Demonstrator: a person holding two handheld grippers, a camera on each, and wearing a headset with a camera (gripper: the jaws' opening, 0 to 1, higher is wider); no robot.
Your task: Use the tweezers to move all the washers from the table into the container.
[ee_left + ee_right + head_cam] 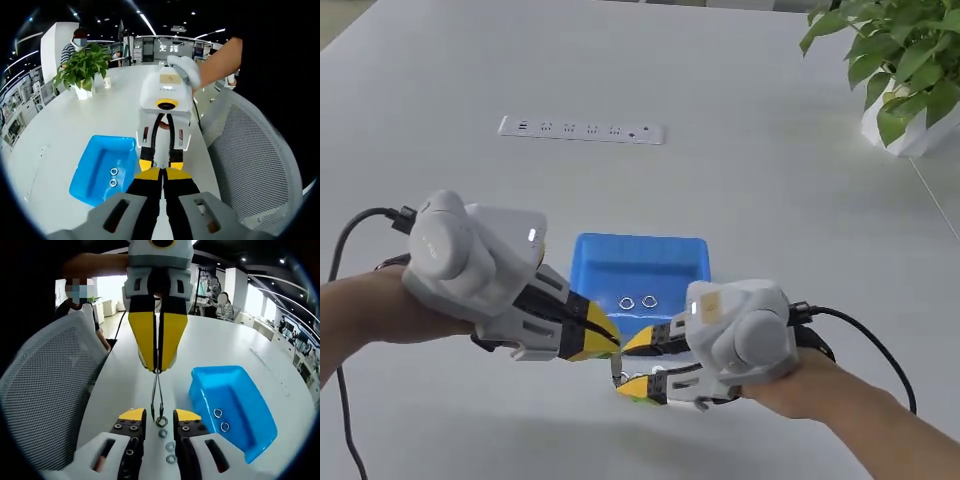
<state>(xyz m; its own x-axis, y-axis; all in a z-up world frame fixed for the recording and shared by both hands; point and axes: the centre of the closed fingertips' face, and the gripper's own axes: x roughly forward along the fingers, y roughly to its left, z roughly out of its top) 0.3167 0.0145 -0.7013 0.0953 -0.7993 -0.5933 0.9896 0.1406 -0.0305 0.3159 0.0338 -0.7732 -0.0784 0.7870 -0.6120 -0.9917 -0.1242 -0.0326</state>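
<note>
Toward the table's (112, 390) near edge, three loose washers (163, 433) lay in a row between the right gripper's (160, 415) parted jaws. Just beyond, the tweezers (157, 390), clamped in the left gripper (159, 366), had their tips at a fourth washer (161, 421). That was the pick-up step, I judged. The next move called for a firm pinch, a lift, and a swing across to the blue container (247, 415), with two washers (218, 413) already inside.
</note>
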